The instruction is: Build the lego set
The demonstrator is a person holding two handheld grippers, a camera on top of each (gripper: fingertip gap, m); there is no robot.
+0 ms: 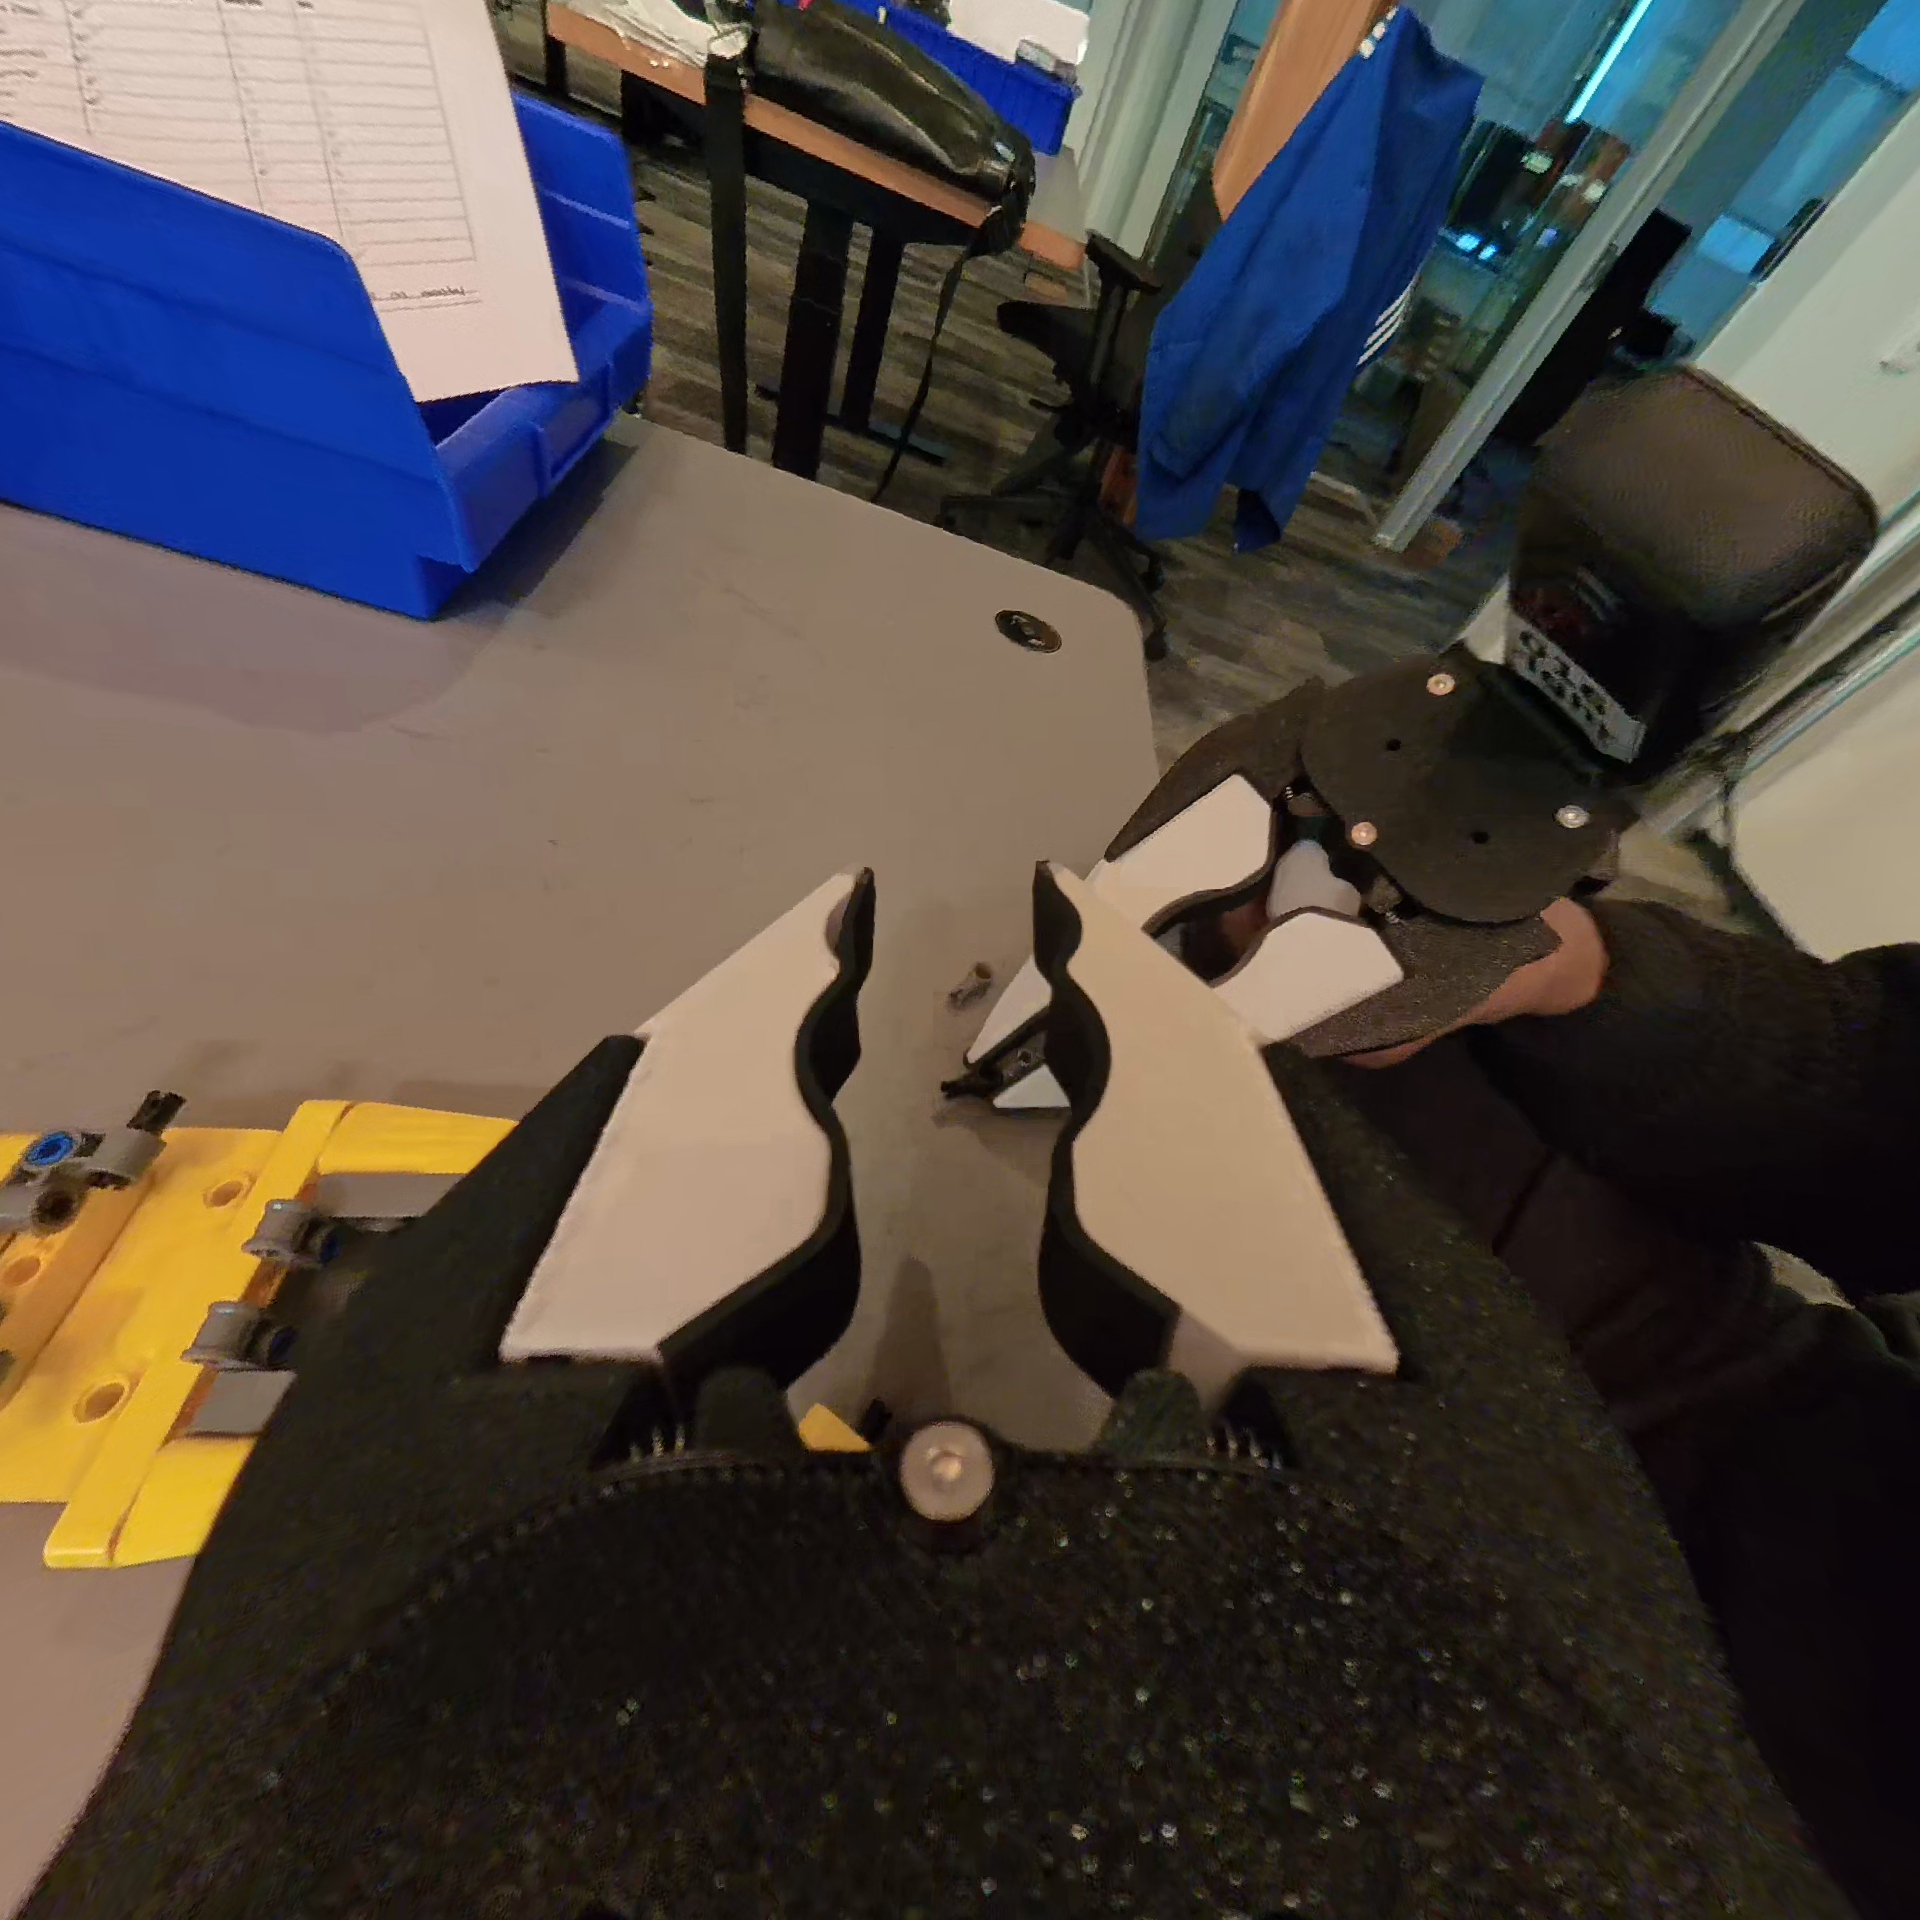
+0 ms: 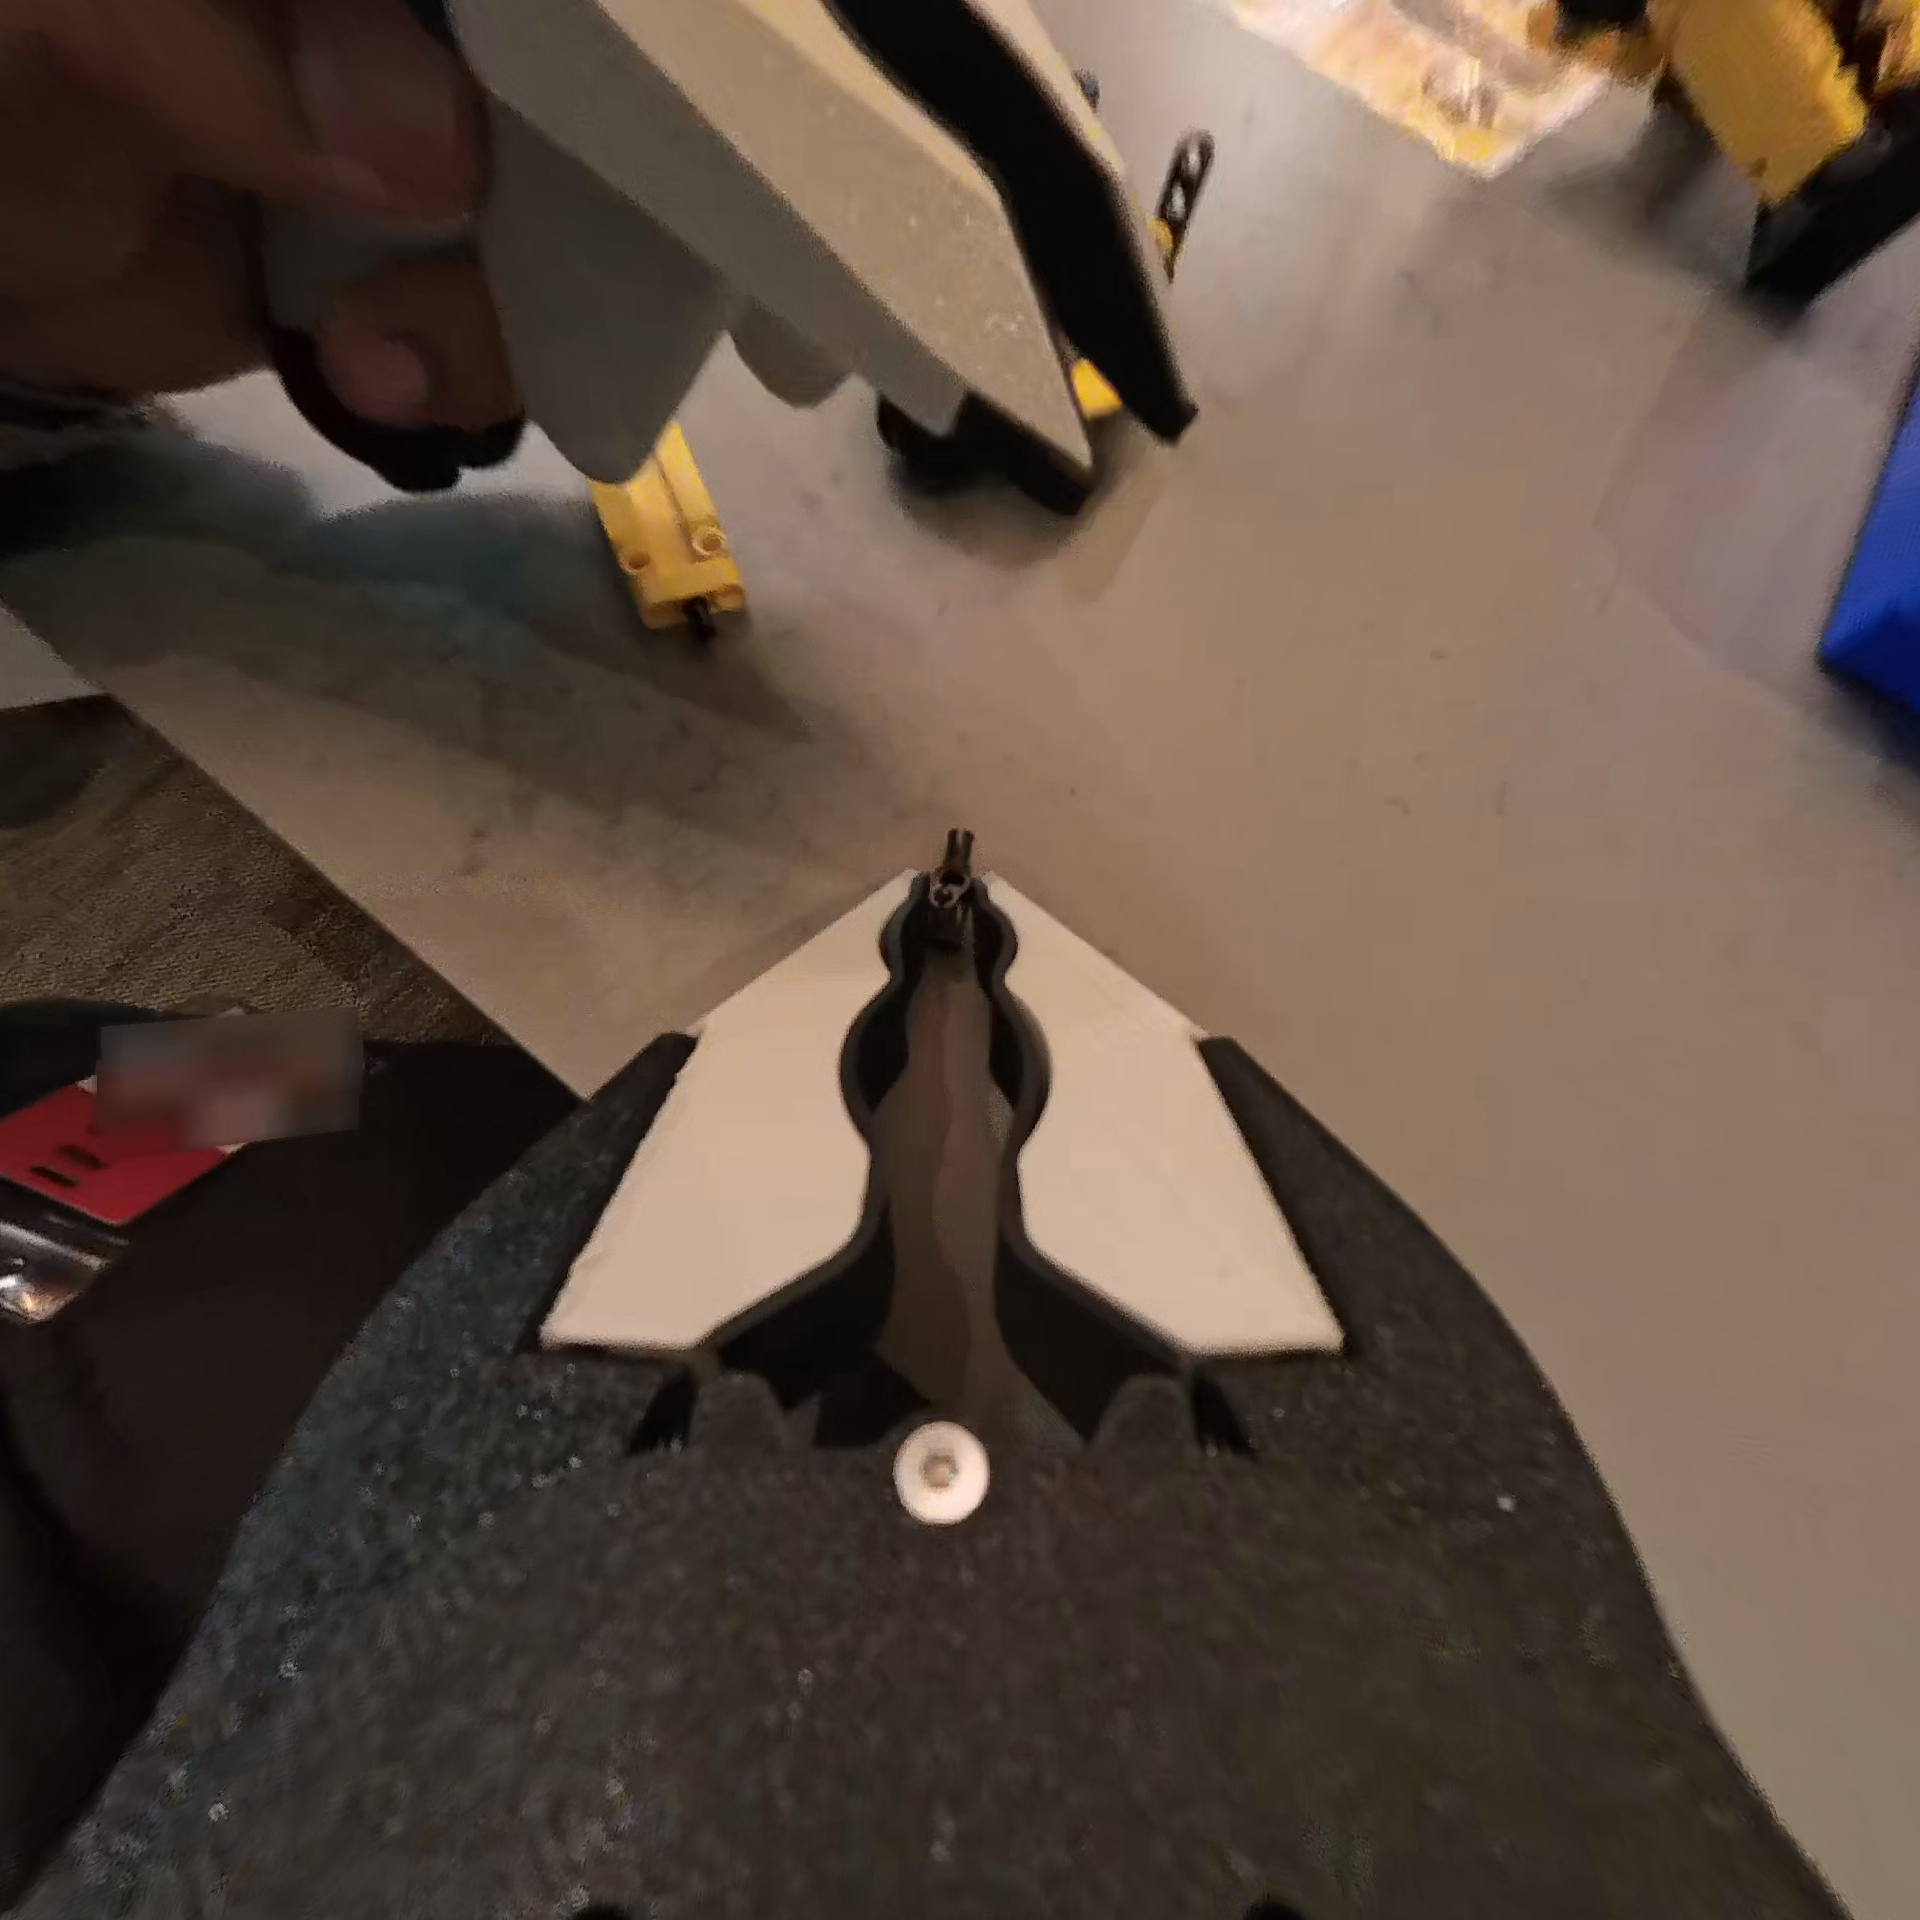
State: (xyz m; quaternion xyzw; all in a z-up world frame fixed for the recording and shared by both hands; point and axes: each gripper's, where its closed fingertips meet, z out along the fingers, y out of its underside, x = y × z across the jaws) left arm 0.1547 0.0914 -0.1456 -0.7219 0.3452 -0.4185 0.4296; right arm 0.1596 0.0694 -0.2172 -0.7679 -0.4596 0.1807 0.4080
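Small black pin [image 2: 952, 883] pinched at the tips of the right gripper [image 2: 951, 899], fingers closed on it just above the grey counter [image 2: 1455, 831]. Left gripper [image 1: 954, 883] fingers spread, empty; a tiny grey piece [image 1: 971, 982], maybe a connector, lies beyond them. Yellow brick assembly [image 1: 125, 1299] at left, blue bin [image 1: 260, 395] behind.

The yellow plate [image 1: 156, 1299] is covered at its right side by the left gripper [image 1: 954, 883] and cut by the left edge. The right gripper [image 1: 1023, 1081] tips are partly hidden behind a finger. The black pin [image 2: 951, 894] is too small to identify. The blue bin [image 2: 1881, 582] is cropped and blurred.
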